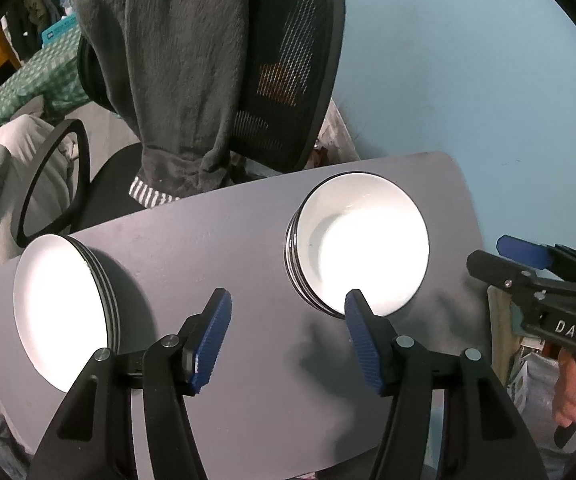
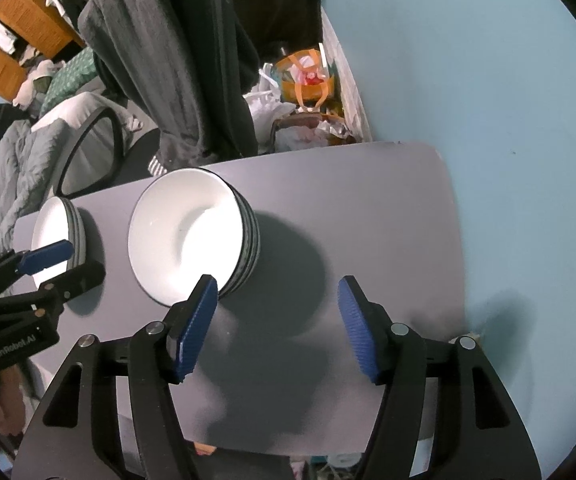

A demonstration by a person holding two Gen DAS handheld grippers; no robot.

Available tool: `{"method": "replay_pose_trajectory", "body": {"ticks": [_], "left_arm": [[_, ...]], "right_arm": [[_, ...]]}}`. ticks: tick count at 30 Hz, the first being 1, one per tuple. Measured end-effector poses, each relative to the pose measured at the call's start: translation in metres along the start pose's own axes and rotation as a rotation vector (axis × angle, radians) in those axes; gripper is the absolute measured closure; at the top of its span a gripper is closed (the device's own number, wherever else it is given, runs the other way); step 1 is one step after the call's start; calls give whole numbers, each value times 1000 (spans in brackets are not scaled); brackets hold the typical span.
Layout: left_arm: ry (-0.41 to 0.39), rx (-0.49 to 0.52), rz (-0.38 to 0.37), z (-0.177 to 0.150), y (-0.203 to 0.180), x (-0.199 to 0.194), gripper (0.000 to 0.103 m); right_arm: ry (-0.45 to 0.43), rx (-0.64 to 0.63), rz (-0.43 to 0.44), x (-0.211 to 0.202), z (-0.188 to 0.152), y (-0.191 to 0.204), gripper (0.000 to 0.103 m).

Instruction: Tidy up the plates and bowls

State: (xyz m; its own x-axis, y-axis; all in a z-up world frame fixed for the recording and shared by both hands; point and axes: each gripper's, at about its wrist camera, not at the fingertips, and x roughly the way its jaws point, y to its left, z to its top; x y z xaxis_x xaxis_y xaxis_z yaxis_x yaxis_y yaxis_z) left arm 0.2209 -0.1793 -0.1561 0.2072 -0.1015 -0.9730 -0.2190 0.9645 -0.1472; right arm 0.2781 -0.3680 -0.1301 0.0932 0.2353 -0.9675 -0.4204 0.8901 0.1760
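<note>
Two white stacks with dark rims stand on the grey table (image 1: 228, 240): plates (image 1: 60, 312) at the left and bowls (image 1: 360, 244) at the right. My left gripper (image 1: 288, 298) is open above the bare table between them, with nothing in its jaws; its right fingertip overlaps the bowls' near rim in the picture. In the right wrist view the bowls (image 2: 184, 236) lie left of centre and the plates (image 2: 54, 224) far left. My right gripper (image 2: 277, 284) is open over bare table (image 2: 368, 208) just right of the bowls, and holds nothing. Each gripper shows in the other's view (image 1: 486, 250) (image 2: 86, 258).
A black mesh office chair (image 1: 288, 60) draped with a dark grey robe (image 1: 176, 80) stands behind the table. A blue wall (image 1: 468, 60) runs along the right. Bedding (image 2: 20, 152) lies at the left and an orange bag (image 2: 308, 80) sits on the floor beyond the table.
</note>
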Motion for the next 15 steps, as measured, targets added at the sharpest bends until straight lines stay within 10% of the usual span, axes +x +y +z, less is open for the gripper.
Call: {"method": "replay_pose_trajectory", "body": {"ticks": [15], "left_arm": [[84,-64,-50,15,13,45,43]], "right_arm": [[74,-35,104,52,27,-6,40]]}}
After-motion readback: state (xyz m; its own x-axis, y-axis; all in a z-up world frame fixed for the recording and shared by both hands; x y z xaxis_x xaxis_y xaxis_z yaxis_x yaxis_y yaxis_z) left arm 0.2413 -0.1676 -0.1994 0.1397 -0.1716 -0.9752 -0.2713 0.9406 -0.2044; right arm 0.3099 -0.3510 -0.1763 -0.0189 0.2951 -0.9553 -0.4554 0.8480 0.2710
